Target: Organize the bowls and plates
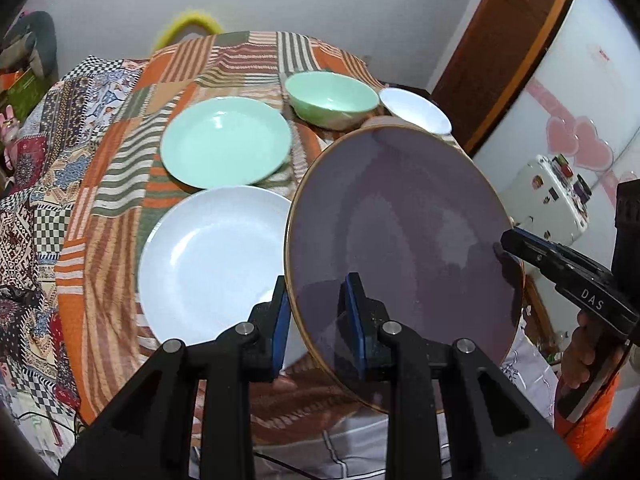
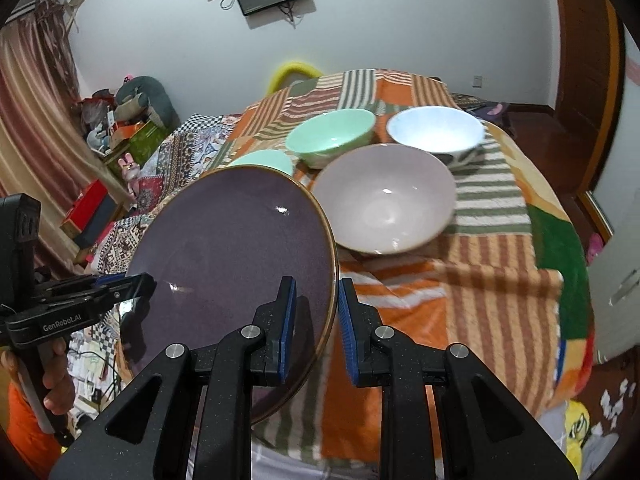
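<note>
Here the purple plate hangs pinched between left gripper and right gripper.

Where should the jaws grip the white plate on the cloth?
Grip the white plate by its rim on the near edge, coming in low from the near side. It lies flat on the patchwork cloth, so only the raised rim offers a bite, and the purple plate crowds its right side.
</note>
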Demonstrator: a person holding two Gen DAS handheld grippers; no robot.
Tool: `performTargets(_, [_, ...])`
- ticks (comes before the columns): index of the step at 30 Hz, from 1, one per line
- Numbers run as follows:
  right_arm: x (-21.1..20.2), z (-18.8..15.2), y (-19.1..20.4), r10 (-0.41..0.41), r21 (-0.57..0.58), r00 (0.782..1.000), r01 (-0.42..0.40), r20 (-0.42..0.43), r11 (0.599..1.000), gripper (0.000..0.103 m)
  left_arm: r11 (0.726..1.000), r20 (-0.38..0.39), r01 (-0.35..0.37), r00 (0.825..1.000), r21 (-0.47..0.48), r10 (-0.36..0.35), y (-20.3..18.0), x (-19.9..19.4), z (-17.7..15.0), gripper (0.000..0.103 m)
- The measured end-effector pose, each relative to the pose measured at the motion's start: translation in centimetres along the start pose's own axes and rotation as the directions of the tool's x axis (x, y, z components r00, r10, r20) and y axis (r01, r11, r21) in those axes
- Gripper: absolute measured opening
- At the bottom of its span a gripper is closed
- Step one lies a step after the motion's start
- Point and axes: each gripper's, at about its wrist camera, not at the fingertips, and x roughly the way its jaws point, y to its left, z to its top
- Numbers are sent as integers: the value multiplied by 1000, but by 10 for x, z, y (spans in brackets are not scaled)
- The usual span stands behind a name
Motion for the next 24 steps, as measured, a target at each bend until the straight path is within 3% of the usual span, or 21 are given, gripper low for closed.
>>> performTargets(13, [-3, -35, -44, -6, 91, 999, 10, -44, 996, 20, 1000, -111, 8, 994, 15, -6, -34, 39, -15, 26])
performTargets(24, [9, -59, -80, -6, 167, 995, 24, -103, 986, 19, 999, -240, 9, 971, 40, 1, -51, 83, -18, 26])
